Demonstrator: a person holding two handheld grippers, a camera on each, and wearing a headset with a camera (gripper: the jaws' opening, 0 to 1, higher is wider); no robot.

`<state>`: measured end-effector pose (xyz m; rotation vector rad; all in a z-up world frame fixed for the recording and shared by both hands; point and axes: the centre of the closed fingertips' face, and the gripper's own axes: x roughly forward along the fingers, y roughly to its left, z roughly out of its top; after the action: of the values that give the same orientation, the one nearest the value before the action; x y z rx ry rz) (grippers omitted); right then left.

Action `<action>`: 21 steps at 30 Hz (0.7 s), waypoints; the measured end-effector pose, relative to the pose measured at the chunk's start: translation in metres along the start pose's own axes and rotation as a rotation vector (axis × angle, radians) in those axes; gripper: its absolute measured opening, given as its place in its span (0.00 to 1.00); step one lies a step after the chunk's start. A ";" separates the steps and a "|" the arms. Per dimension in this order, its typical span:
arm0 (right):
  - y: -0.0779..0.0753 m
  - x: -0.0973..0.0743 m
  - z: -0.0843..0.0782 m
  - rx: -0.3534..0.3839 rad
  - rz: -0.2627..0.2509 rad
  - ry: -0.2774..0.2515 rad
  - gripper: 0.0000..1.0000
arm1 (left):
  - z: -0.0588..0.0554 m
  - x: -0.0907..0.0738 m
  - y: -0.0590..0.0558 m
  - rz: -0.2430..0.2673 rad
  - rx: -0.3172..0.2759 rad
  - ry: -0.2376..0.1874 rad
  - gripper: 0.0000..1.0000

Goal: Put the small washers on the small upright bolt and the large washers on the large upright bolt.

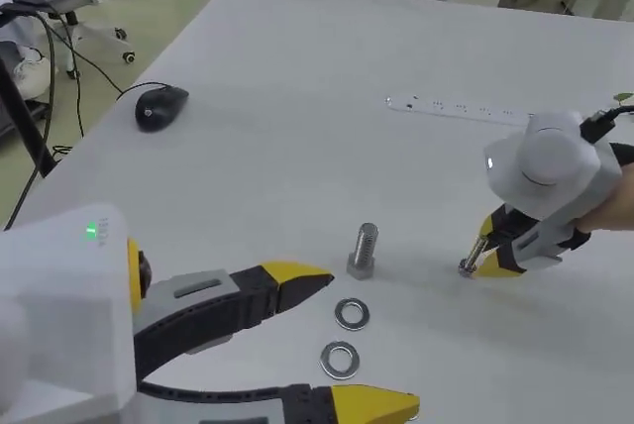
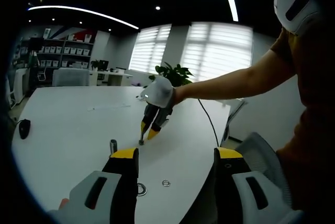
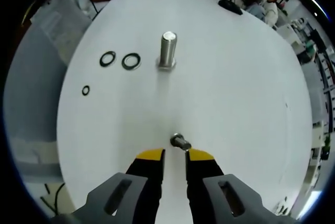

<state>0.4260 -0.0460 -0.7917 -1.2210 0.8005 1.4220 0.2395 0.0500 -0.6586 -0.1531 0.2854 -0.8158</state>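
The large bolt (image 1: 364, 249) stands upright on the white table (image 1: 297, 147). Two large washers (image 1: 352, 313) (image 1: 340, 358) lie flat just in front of it, between the spread jaws of my open left gripper (image 1: 352, 343). To the right, my right gripper (image 1: 485, 258) points down at the small bolt (image 1: 470, 260), which leans at its yellow tips. In the right gripper view the jaws stand a narrow gap apart with the small bolt (image 3: 179, 141) at their ends; I cannot tell if it is clamped. A small washer (image 3: 85, 90) lies left of the large washers (image 3: 131, 60).
A black mouse (image 1: 158, 105) lies at the far left of the table. A white power strip (image 1: 456, 107) runs along the far right. Office chairs and cables stand on the floor beyond the left edge.
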 end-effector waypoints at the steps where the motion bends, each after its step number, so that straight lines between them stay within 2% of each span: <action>1: 0.001 -0.002 -0.002 0.001 -0.002 0.002 0.16 | 0.001 0.000 -0.001 -0.002 0.002 0.001 0.57; 5: 0.005 -0.011 -0.008 0.019 -0.015 0.009 0.16 | 0.002 -0.002 -0.007 -0.006 0.013 0.000 0.57; 11: 0.023 -0.017 -0.005 0.026 -0.012 0.001 0.16 | 0.003 -0.005 -0.016 -0.012 0.028 -0.002 0.57; 18: 0.043 -0.018 0.013 0.023 0.006 -0.033 0.16 | 0.007 -0.013 -0.022 -0.008 0.049 -0.015 0.57; 21: 0.063 -0.017 0.029 0.025 0.036 -0.085 0.16 | 0.008 -0.016 -0.023 -0.004 0.058 -0.018 0.57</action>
<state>0.3567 -0.0379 -0.7768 -1.1244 0.7827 1.4789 0.2158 0.0460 -0.6423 -0.1069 0.2449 -0.8250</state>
